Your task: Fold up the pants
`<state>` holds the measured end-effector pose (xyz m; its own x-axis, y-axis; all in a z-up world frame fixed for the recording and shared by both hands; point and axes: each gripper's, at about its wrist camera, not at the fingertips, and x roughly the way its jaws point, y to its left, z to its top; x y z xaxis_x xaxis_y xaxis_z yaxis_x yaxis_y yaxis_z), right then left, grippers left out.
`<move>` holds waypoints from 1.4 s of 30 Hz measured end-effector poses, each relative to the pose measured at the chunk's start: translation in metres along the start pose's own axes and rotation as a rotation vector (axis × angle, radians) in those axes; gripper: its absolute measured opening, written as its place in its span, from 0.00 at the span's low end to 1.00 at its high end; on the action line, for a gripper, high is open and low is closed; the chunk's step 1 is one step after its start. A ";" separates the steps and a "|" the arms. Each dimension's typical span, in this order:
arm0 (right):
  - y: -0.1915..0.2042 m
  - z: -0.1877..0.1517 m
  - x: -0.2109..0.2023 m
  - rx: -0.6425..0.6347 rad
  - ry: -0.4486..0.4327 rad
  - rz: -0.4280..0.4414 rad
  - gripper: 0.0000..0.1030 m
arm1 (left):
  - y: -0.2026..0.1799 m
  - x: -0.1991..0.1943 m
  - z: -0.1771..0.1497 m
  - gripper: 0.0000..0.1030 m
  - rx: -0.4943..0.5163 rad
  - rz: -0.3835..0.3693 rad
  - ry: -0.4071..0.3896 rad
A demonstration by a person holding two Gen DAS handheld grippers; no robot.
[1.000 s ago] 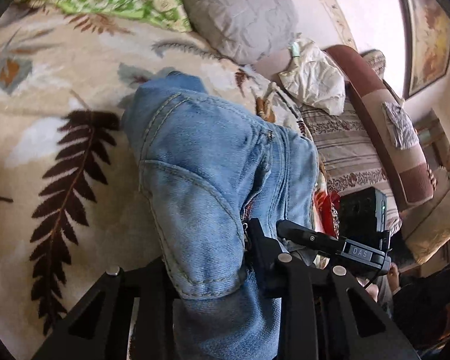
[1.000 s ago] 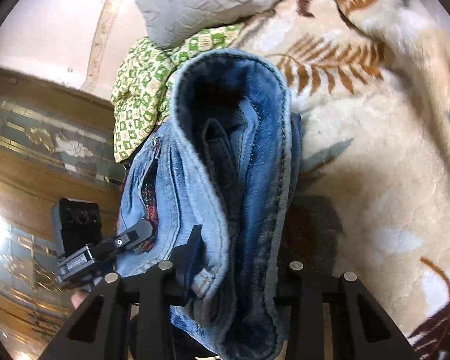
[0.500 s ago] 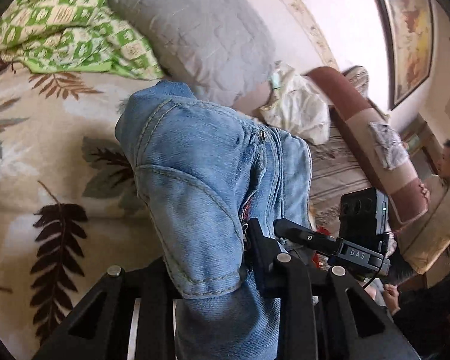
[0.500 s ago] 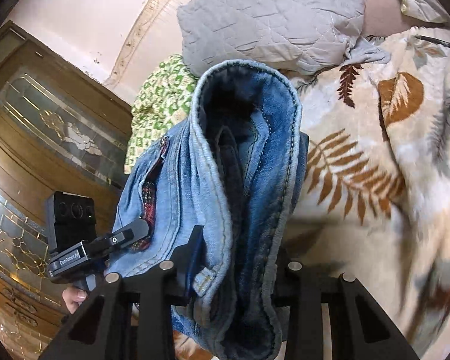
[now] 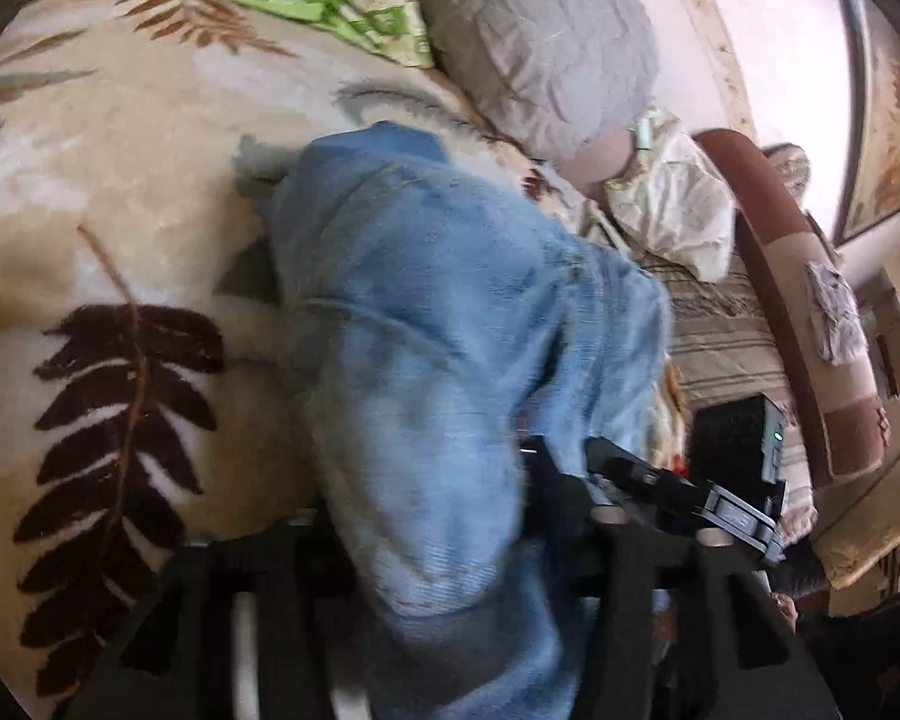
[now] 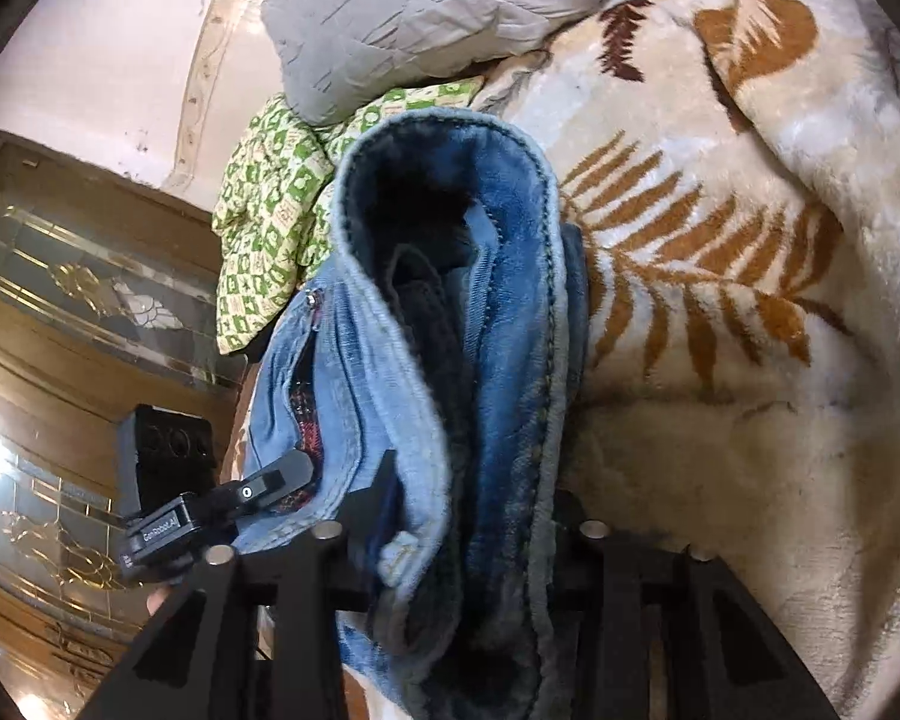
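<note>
Both grippers, left gripper (image 5: 426, 540) and right gripper (image 6: 456, 534), are just loosening around the folded jeans (image 6: 450, 330) above the blanket (image 6: 720, 420), risking the bundle unrolling.

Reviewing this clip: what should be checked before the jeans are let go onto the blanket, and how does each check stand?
1. Jeans folded into one bundle: ok.
2. Blanket beside the bundle bare: ok.
3. Left gripper grip: jaws have just been opening, jeans between them, pad contact blurred: cannot tell.
4. Right gripper grip: jaws have just been opening slightly, pads look pressed on the jeans: ok.
5. Bundle resting fully on the blanket: cannot tell.
</note>
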<state>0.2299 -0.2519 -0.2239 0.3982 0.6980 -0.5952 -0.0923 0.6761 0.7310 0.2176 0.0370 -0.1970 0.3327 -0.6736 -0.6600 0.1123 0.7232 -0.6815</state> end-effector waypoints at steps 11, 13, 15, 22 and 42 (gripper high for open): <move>0.028 0.001 -0.070 -0.096 -0.072 -0.111 0.96 | -0.030 -0.064 -0.011 1.00 0.126 0.174 -0.170; 0.034 0.002 -0.086 -0.121 -0.091 -0.135 1.00 | -0.053 -0.072 -0.020 1.00 0.241 0.263 -0.207; 0.039 0.005 -0.100 -0.135 -0.102 -0.136 1.00 | -0.070 -0.079 -0.031 1.00 0.330 0.309 -0.233; 0.072 0.019 -0.139 -0.251 -0.203 -0.263 1.00 | -0.111 -0.081 -0.057 1.00 0.482 0.639 -0.308; 0.122 0.051 -0.128 -0.398 -0.091 -0.329 1.00 | -0.149 -0.029 -0.140 1.00 1.102 1.221 -0.408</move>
<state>0.2142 -0.2709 -0.0417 0.5409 0.4218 -0.7277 -0.2810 0.9061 0.3163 0.0603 -0.0725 -0.1211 0.8942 0.2695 -0.3574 0.1190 0.6266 0.7702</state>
